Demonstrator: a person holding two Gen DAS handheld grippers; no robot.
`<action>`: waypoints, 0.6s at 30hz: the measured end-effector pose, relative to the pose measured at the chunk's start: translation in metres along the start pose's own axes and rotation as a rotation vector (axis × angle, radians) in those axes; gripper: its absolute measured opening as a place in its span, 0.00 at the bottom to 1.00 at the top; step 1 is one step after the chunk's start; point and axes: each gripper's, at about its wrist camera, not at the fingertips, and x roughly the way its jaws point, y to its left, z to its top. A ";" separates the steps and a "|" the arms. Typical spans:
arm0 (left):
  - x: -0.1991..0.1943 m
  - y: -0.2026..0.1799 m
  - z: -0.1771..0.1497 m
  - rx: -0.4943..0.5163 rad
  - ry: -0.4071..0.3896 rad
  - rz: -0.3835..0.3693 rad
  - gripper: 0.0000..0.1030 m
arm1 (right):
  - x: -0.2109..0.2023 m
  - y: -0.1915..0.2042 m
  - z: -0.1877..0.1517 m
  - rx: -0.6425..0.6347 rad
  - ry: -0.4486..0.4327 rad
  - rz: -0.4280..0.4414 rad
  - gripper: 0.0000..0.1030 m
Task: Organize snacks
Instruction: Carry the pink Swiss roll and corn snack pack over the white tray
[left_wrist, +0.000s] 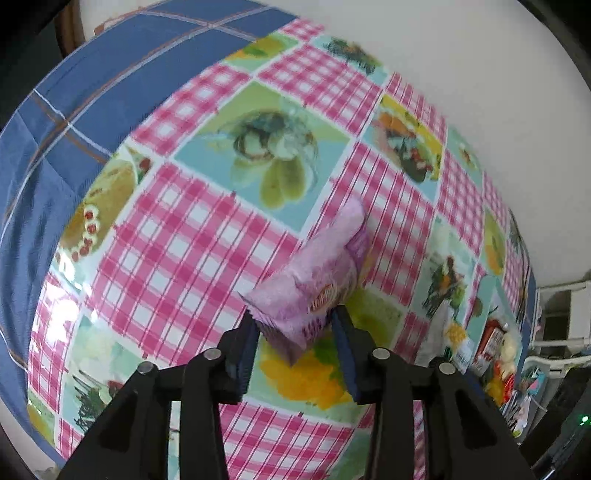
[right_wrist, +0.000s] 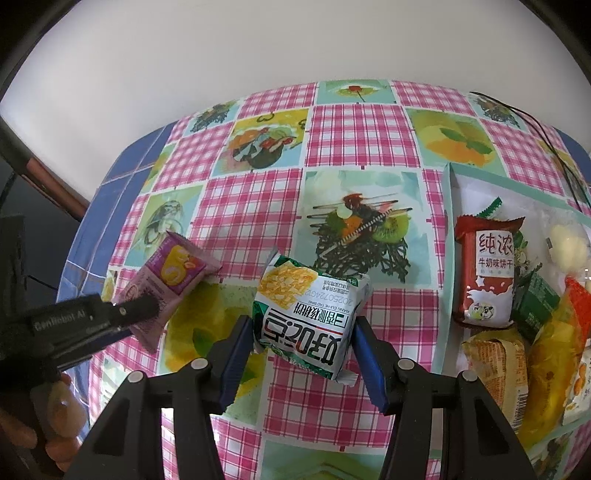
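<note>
Here, your left gripper (left_wrist: 295, 325) clenches a crinkly purple foil snack packet (left_wrist: 317, 273) over the glossy pink-checked tablecloth (left_wrist: 192, 236); your right gripper (right_wrist: 301, 332) grips a puffy green-and-white cracker pouch (right_wrist: 310, 310) (other wrappers lie in a pale tray (right_wrist: 448, 229) nearby).

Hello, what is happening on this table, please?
A person is sorting snacks with two hand-held grippers. The left gripper has a purple packet between its fingers. The right gripper holds a green-and-white cracker packet above the checked tablecloth. More snacks, including a red biscuit pack, lie in a tray.
</note>
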 end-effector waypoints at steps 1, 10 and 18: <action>0.002 0.000 -0.001 0.005 0.009 0.010 0.55 | 0.001 0.000 0.000 -0.002 0.004 -0.002 0.56; -0.016 -0.010 0.006 0.127 -0.098 0.112 0.61 | 0.005 -0.003 0.000 0.009 0.020 0.009 0.56; 0.005 -0.048 0.010 0.344 -0.109 0.150 0.61 | 0.009 -0.006 0.001 0.018 0.030 0.011 0.56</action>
